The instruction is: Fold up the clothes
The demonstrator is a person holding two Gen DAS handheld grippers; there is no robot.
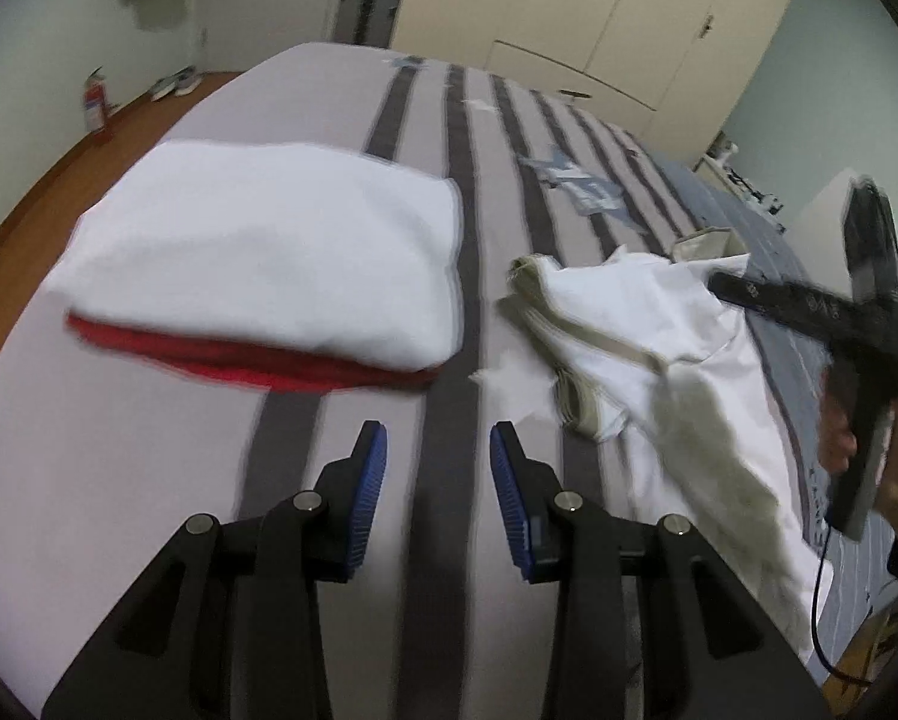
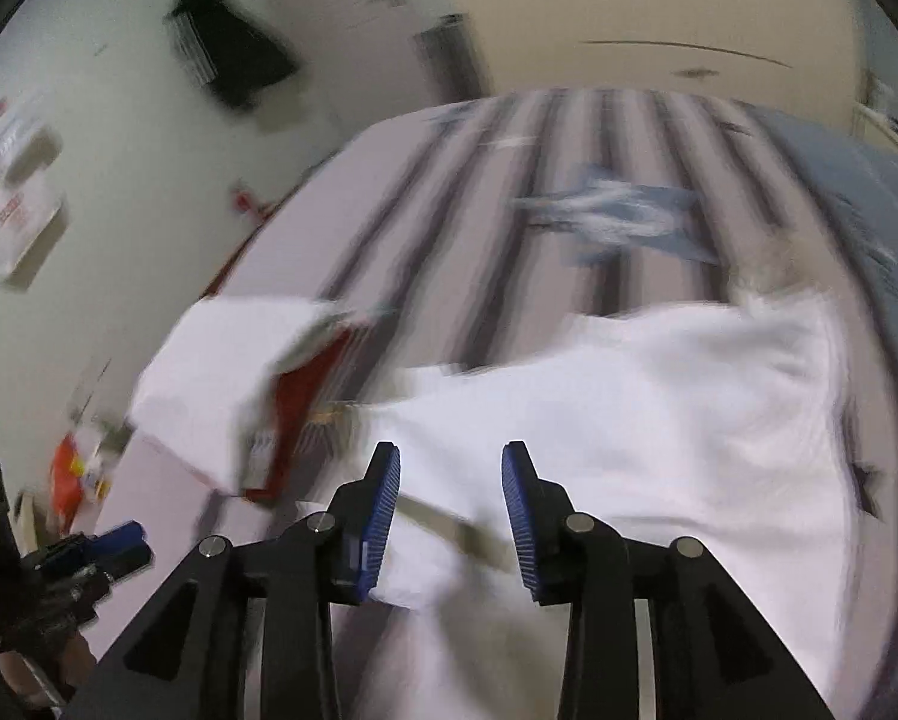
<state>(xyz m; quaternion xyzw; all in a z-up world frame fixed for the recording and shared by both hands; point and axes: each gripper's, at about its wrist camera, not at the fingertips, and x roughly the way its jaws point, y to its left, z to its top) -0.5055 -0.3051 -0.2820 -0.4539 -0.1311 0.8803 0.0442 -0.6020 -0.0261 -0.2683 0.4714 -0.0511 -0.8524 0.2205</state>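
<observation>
Presently, both tools show parted blue pads with nothing pinched. Left tool (image 1: 438, 447) hangs at bottom centre of its view over bare striped bed cover (image 1: 149, 450), pads clear of any fabric. Right tool (image 2: 450, 468) sits at bottom centre of its view above the rumpled white garment (image 2: 658, 408); cloth lies under and between the pads, but no pinch is visible. That view is badly motion-blurred.

Rumpled white garment (image 1: 658, 324): right half of the left view, unfolded, with beige trim bunched at its near-left edge. Judged light, limp and non-fragile; it will drape and sag wherever it is unsupported. Best hold is likely a hem or corner, one tool on each, so the panel can be spread flat before creasing. Grabbing mid-panel would only bunch it.

Further left, the folded white piece (image 1: 269, 252) rests on top of a red one (image 1: 257, 369), apparently finished.

Edges: the garment's right side runs toward the bed edge at right of the frame, so slipping off is a risk. Open striped cover lies between pile and garment and beyond them toward the wardrobe (image 1: 598, 18) at top.
</observation>
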